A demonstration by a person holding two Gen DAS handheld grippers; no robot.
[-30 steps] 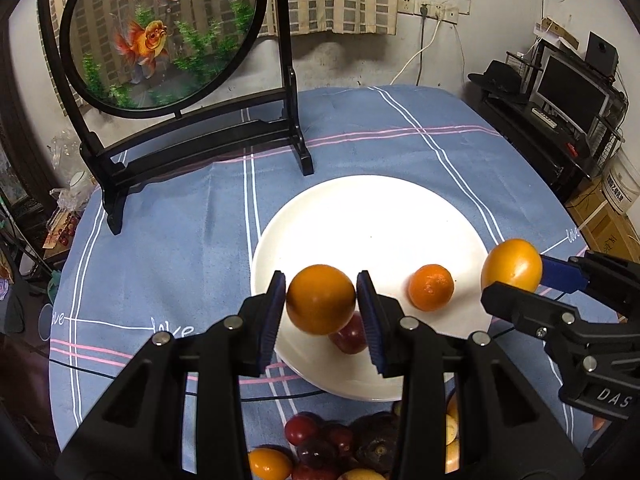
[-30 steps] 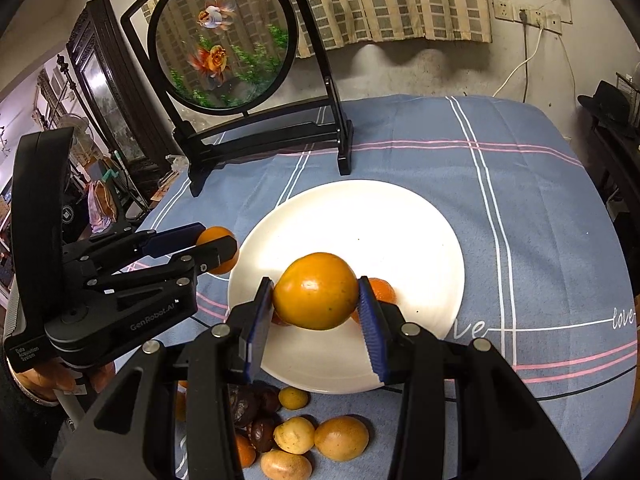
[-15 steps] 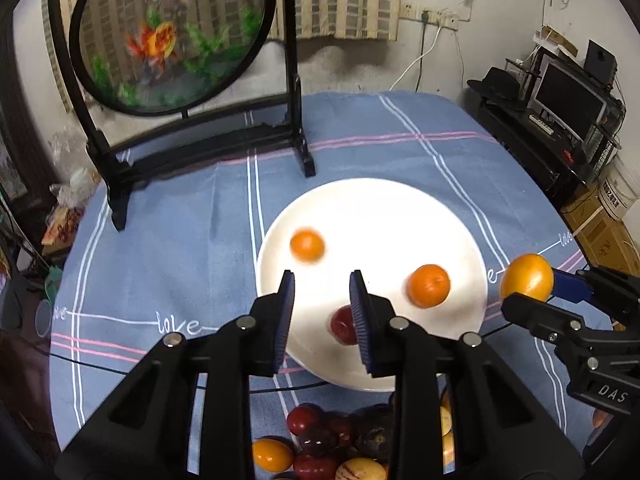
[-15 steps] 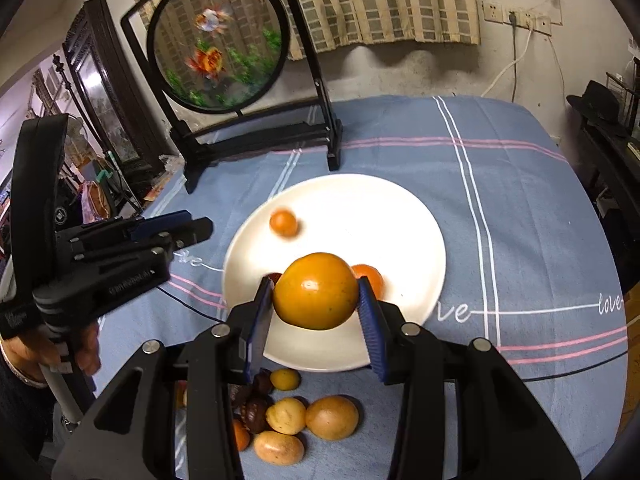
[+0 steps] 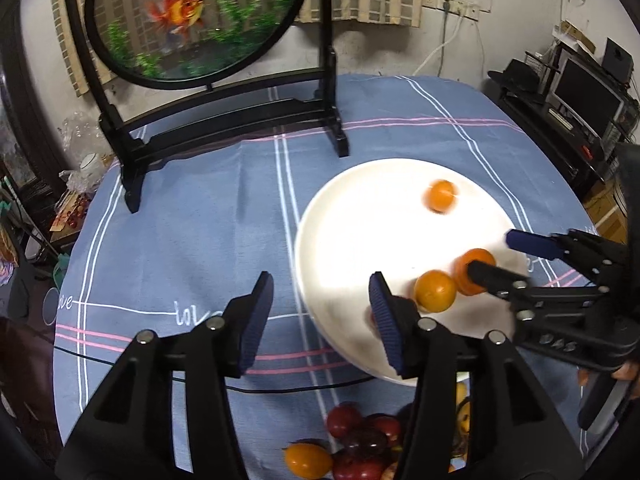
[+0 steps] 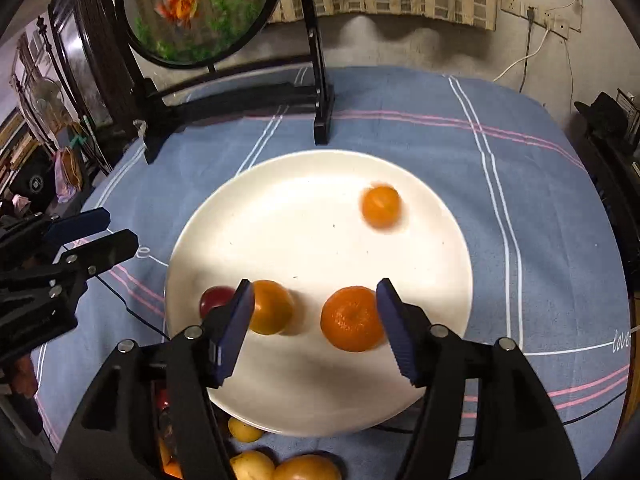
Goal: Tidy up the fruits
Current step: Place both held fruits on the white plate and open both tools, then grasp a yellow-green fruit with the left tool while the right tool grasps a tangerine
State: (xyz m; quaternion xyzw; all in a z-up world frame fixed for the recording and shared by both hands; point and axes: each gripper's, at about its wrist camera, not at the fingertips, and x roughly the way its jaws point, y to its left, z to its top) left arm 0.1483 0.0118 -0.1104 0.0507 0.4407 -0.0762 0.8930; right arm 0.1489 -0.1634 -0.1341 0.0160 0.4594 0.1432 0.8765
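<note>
While my left gripper point(image 5: 318, 320) is spreading its jaws over the blue striped tablecloth point(image 5: 192, 208) just beside the round white ceramic plate point(image 5: 360, 216), nothing is lying between its blue ribbed pads. My right gripper point(image 6: 316, 324) is opening its jaws too, hanging low over the near part of that plate point(image 6: 304, 224), and it is grasping nothing: a smooth orange-yellow round fruit point(image 6: 270, 306) is sitting just by its left pad, blurred, while a dimpled orange mandarin point(image 6: 351, 318) is lying between the pads, close to the right one, though I cannot tell whether that pad is touching it. A small dark red fruit point(image 6: 216, 298) is peeking out beside the smooth one, near the plate's rim. Another small orange fruit point(image 6: 381, 207), blurred, is lying on the far right part of the plate, well apart from the others. A heap of red, purple and yellow fruits point(image 5: 352, 444) is waiting on the cloth at the plate's near edge.
</note>
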